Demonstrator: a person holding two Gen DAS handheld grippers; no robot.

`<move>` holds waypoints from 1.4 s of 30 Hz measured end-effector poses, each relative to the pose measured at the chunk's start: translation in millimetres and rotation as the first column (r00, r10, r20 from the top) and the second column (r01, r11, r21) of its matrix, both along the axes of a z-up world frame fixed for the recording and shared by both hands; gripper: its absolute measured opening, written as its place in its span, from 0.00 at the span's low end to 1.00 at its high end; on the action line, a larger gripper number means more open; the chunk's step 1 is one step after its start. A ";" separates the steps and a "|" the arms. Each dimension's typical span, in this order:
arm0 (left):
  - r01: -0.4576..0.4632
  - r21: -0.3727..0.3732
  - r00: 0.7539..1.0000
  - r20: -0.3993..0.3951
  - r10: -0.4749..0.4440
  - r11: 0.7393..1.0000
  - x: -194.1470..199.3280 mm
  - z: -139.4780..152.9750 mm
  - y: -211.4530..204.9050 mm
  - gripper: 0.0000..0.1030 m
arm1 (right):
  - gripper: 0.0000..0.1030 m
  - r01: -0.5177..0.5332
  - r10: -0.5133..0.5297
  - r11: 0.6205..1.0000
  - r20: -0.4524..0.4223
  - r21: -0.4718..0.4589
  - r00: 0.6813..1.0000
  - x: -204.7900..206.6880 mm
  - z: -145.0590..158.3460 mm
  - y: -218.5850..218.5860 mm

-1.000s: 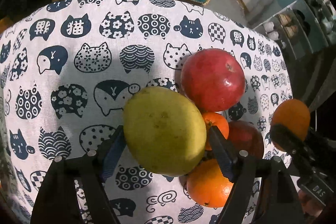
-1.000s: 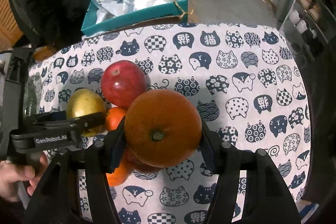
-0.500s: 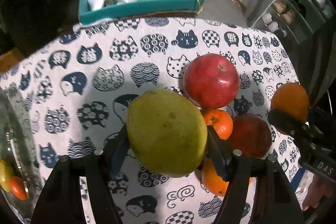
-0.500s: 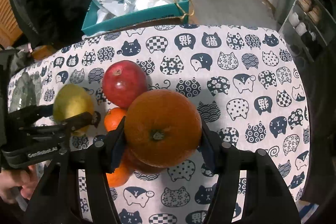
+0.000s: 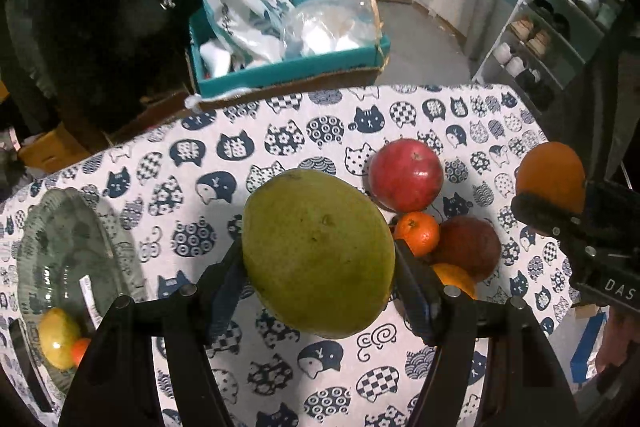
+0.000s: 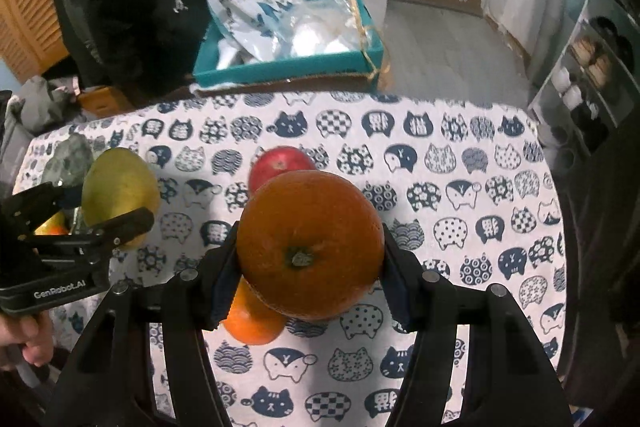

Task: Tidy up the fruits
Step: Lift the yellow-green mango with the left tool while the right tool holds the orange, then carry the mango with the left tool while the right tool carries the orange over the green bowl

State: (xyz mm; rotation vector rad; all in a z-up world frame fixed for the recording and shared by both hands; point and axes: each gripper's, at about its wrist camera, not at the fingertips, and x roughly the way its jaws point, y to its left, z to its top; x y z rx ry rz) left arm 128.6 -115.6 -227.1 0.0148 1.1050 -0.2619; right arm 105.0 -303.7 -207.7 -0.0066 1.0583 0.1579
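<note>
My left gripper [image 5: 318,263] is shut on a big green-yellow mango [image 5: 318,251], held above the cat-print tablecloth [image 5: 280,147]. My right gripper [image 6: 310,259] is shut on a large orange [image 6: 310,247], also off the table. On the cloth lie a red pomegranate [image 5: 405,175], a small tangerine [image 5: 417,233], a dark red fruit [image 5: 468,247] and another orange [image 6: 252,319]. In the right wrist view the mango [image 6: 120,193] and the left gripper [image 6: 116,211] show at the left. The large orange [image 5: 550,177] shows at the right of the left wrist view.
A glass bowl [image 5: 68,239] at the table's left holds a yellow fruit [image 5: 58,337] and a small orange one. Behind the table stands a teal box [image 5: 288,67] with plastic bags. A shoe rack [image 5: 560,27] is at the far right. A hand [image 6: 24,339] grips the left tool.
Both grippers have risen with their fruit, and the table looks farther away. The mango is lifted clear of the fruit pile, and the glass bowl has come into the left wrist view.
</note>
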 end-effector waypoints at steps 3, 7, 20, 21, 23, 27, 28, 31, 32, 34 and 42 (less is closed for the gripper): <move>0.003 0.004 1.000 0.029 -0.003 1.000 -7.1 12.8 4.2 0.70 | 0.60 -0.016 0.016 1.000 0.023 0.000 1.000 -3.2 10.8 7.9; -0.003 -0.004 0.999 0.054 0.003 1.000 -15.0 26.7 13.0 0.70 | 0.60 -0.037 0.036 0.999 0.048 0.002 0.998 -5.7 23.0 18.0; -0.051 -0.028 0.991 0.126 0.054 0.998 -38.9 67.4 58.9 0.70 | 0.60 -0.134 0.131 0.991 0.123 0.019 0.984 -12.5 59.4 68.3; -0.054 -0.026 0.990 0.132 0.058 0.998 -40.6 69.0 62.3 0.70 | 0.60 -0.142 0.138 0.990 0.129 0.020 0.982 -12.9 62.2 72.8; -0.064 -0.018 0.987 0.147 0.066 0.998 -44.3 73.2 71.2 0.70 | 0.60 -0.157 0.152 0.987 0.139 0.023 0.978 -13.5 67.1 81.0; -0.088 -0.020 0.983 0.160 0.090 0.996 -49.9 77.8 89.1 0.70 | 0.60 -0.188 0.181 0.981 0.158 0.034 0.971 -12.2 77.6 101.4; -0.094 -0.023 0.982 0.161 0.096 0.995 -50.9 78.4 94.5 0.70 | 0.60 -0.195 0.187 0.980 0.160 0.035 0.969 -10.9 79.5 107.6; -0.115 -0.018 0.979 0.170 0.116 0.993 -54.6 79.2 108.1 0.70 | 0.60 -0.214 0.205 0.976 0.165 0.040 0.965 -8.1 82.5 122.0; -0.125 -0.015 0.977 0.174 0.126 0.992 -55.5 79.3 114.8 0.70 | 0.60 -0.223 0.214 0.974 0.164 0.043 0.963 -6.5 83.2 129.8; -0.140 -0.014 0.974 0.177 0.140 0.990 -56.3 79.4 124.0 0.70 | 0.60 -0.238 0.227 0.970 0.167 0.051 0.960 -4.6 83.3 141.5; -0.226 -0.021 0.960 0.163 0.227 0.974 -57.8 71.1 174.1 0.70 | 0.60 -0.289 0.279 0.956 0.141 0.055 0.950 4.9 74.6 189.7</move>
